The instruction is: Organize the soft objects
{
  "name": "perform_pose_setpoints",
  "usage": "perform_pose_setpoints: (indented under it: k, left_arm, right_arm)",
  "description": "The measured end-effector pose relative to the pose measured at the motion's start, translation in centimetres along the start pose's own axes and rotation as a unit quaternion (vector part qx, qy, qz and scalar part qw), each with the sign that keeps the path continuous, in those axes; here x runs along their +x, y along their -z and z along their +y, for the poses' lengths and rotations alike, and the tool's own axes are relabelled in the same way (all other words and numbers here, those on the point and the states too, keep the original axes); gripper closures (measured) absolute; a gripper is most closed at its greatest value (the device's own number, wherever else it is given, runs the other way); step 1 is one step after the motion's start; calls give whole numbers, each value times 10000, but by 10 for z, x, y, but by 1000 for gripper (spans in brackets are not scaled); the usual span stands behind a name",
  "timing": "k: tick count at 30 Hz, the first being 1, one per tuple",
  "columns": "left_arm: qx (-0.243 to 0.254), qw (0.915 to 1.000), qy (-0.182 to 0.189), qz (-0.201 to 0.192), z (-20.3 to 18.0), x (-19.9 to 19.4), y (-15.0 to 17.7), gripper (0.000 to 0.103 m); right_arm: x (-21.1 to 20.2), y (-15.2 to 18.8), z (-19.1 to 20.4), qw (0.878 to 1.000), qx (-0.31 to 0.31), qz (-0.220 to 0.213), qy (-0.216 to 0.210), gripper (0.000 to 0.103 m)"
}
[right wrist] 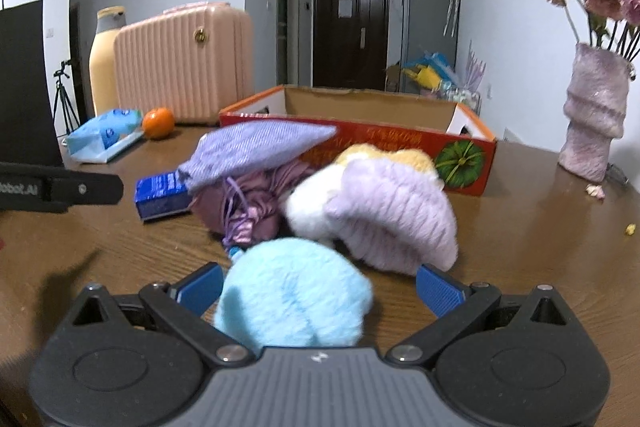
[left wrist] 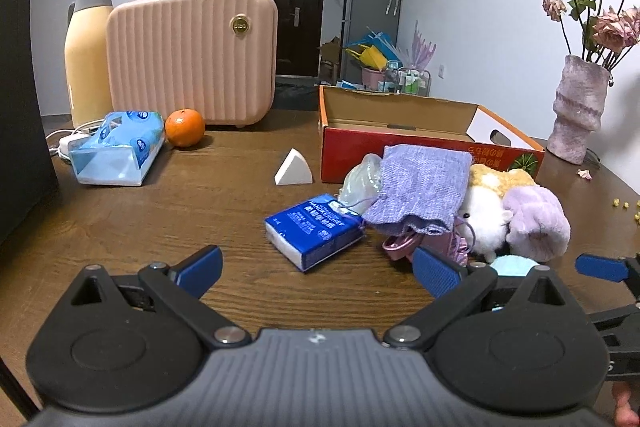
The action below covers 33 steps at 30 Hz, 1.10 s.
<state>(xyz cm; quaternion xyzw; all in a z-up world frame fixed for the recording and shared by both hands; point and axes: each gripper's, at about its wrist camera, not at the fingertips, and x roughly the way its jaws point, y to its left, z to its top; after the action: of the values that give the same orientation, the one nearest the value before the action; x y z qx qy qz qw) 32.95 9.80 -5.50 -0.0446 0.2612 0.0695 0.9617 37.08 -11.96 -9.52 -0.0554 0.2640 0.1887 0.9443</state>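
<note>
Two spread grippers low over a wooden table, one heap of soft things in front of one cardboard box.

At the bottom of the right wrist view the right gripper [right wrist: 318, 285] stands wide apart around one fluffy blue ball [right wrist: 294, 297], neither pad clearly pressing it. The left gripper [left wrist: 316, 269] is likewise spread, holding nothing, with one blue tissue packet [left wrist: 316, 231] just ahead, its long axis running from lower right to upper left of the frame. Right of it lies the heap: one lilac knit pouch [left wrist: 420, 189] on top with its open mouth toward the camera, one mauve satin bag [right wrist: 256, 203], one white plush toy [left wrist: 484, 215], one lilac fuzzy piece [right wrist: 390, 211]. Behind stands the orange box [left wrist: 400, 147], long side across the frame, open upward. Farther, at upper left: one orange [left wrist: 185, 127], one wipes pack [left wrist: 116, 151], one pink case [left wrist: 192, 55].
</note>
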Motion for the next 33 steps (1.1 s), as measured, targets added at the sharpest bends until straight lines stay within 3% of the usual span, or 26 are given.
perform_pose_setpoints:
  k: [8, 12, 13, 33]
  left_arm:
    - [7, 10000, 16, 79, 14, 3, 1, 0]
    - [-56, 9999, 14, 122, 21, 5, 0, 0]
    - [-82, 9999, 18, 127, 23, 5, -1, 0]
    - [-133, 9998, -92, 110, 22, 7, 2, 0]
  right_arm:
    - [23, -3, 8, 9989, 179, 413, -138, 2]
    - [28, -2, 15, 9985, 66, 519, -166, 22]
    - [28, -1, 16, 9984, 28, 543, -163, 23]
    - [1, -8, 9, 9999, 34, -21, -143, 26]
